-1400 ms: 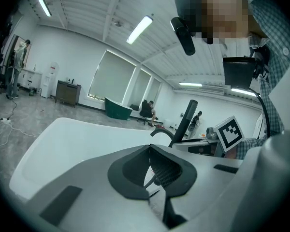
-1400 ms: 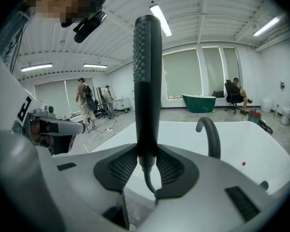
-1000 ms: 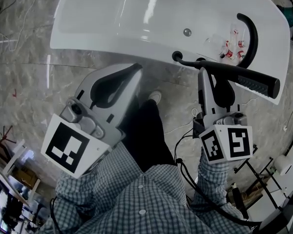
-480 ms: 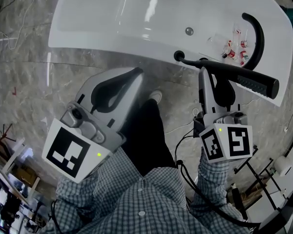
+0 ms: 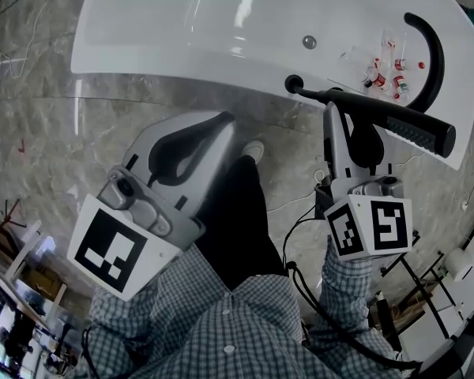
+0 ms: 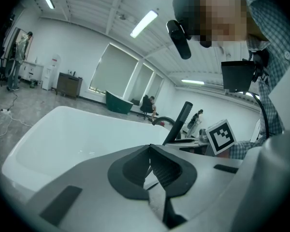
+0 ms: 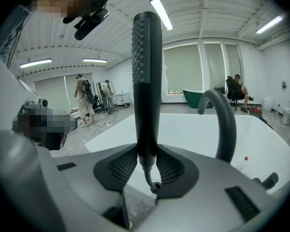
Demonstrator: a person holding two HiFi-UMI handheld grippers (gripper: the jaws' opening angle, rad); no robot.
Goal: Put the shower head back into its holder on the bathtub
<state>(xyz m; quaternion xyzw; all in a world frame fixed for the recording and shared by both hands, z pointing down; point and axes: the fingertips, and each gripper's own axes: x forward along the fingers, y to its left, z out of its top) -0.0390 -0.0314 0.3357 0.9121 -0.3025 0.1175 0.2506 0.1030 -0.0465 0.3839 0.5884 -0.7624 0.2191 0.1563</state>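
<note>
As right hand-held gripper (image 7: 146, 161) clamps shower head (image 7: 146, 81), hose (image 7: 147, 176) enters holder (image 5: 293, 84).

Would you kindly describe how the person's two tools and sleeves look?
The left tool and right tool are pale grey and tapering, with black ribbed pads. Each carries a cube with black-and-white square markers. Black cables trail from the right one. The sleeves are a small blue-grey check.

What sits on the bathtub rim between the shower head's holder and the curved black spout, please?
In the head view, a cluster of small clear items with red caps lies between the holder and the spout, just beyond the shower head.
</note>
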